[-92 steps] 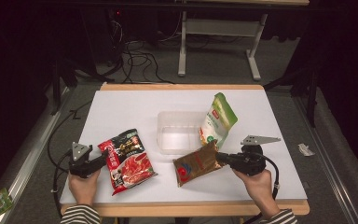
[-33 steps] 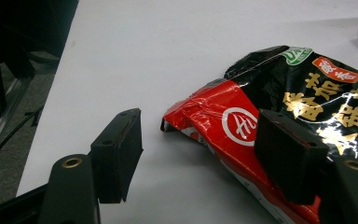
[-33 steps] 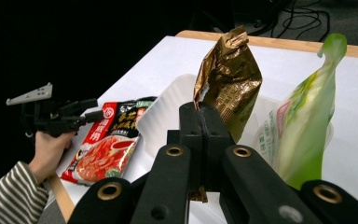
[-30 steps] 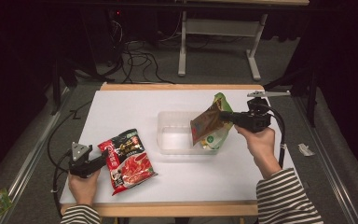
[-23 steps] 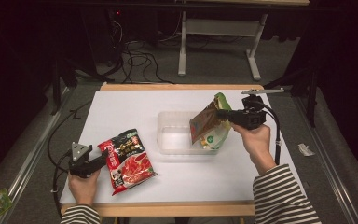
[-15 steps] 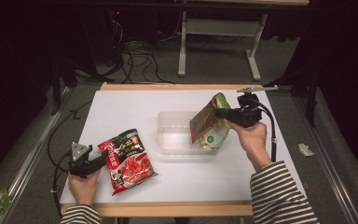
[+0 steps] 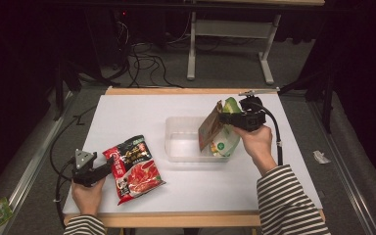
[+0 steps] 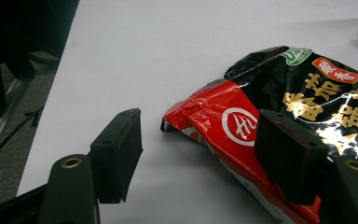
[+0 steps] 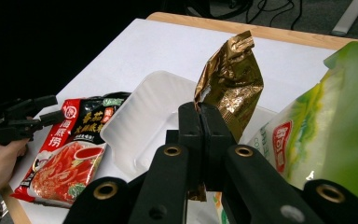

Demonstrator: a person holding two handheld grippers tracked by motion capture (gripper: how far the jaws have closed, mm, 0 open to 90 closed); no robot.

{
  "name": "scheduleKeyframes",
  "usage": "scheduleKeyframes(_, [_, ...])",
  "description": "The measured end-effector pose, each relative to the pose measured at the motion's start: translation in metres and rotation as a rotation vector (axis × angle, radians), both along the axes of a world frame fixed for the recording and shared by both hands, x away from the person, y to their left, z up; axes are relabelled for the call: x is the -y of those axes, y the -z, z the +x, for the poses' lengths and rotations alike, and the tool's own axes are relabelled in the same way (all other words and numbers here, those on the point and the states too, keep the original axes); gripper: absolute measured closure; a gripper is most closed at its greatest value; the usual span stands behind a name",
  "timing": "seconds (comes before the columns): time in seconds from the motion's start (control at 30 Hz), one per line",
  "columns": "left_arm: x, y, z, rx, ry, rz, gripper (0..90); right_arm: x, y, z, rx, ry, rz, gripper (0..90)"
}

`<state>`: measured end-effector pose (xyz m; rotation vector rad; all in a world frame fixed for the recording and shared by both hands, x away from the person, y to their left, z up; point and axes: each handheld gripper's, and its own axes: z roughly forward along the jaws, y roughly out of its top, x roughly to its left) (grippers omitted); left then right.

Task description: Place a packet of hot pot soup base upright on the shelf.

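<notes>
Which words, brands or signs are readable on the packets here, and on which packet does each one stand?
"番茄": yellow characters on the red and black packet; the characters after them are cut off or glared.
"锅底": possibly, at its right edge; unsure.
Green corner badge, red oval label on it: too small.
Green packet, red logo: blurred.
Gold packet: no text legible.

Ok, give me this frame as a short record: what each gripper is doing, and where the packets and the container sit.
right gripper: shut on the gold packet, held above the clear container
left gripper: open, fingers astride the corner of the red and black packet, not pressing it
green packet: leaning at the container's right end
red and black packet: flat on the white table
</notes>
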<state>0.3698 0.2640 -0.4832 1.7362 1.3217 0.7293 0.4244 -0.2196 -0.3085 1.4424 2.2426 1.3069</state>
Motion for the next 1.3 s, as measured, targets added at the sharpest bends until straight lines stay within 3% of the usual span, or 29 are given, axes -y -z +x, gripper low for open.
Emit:
scheduleKeyframes(0.93, [0.000, 0.000, 0.000, -0.003, 0.004, 0.000, 32.4, -0.025, 0.013, 0.012, 0.024, -0.031, -0.076, 84.7])
scheduleKeyframes(1.3, [0.000, 0.000, 0.000, -0.008, 0.008, 0.004, 32.4, -0.028, 0.014, 0.009, 0.042, -0.048, -0.116, 66.9])
